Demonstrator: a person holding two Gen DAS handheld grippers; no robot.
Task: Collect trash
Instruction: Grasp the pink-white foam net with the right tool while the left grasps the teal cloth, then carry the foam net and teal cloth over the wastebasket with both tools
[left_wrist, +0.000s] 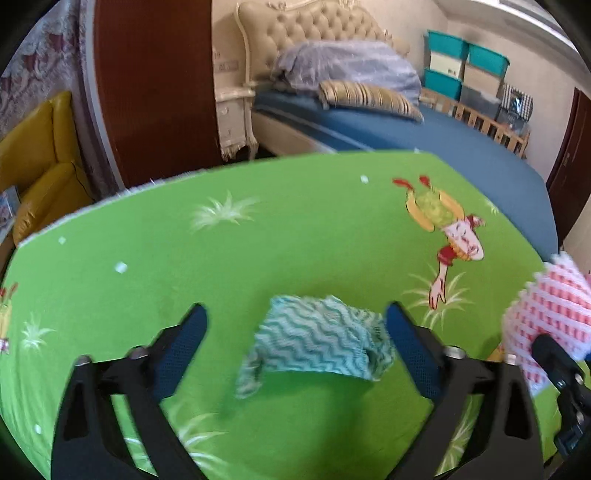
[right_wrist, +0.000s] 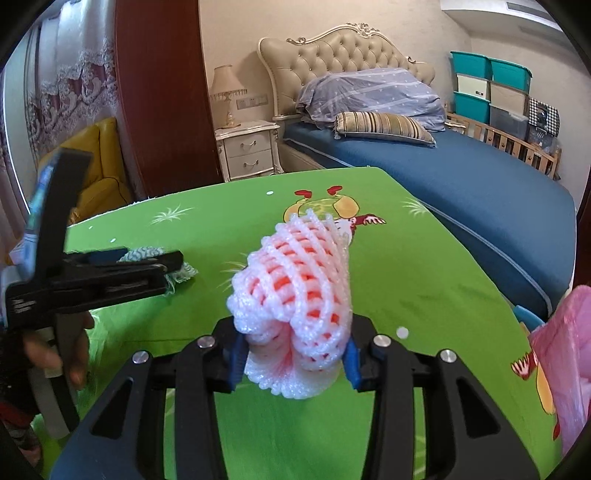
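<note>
Lying between the spread left claw (left_wrist: 295, 347), the teal rag (left_wrist: 317, 343) stays unpinched; right claw (right_wrist: 293, 354) clamps foam netting (right_wrist: 295, 291).

Readable text: none in either view.
Green cloth (left_wrist: 295, 236): cartoon figures only, no lettering.

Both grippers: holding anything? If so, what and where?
Right gripper is shut on the pink foam net, gripped at its lower end. Left gripper straddles the teal rag, pads not pressing it.
</note>
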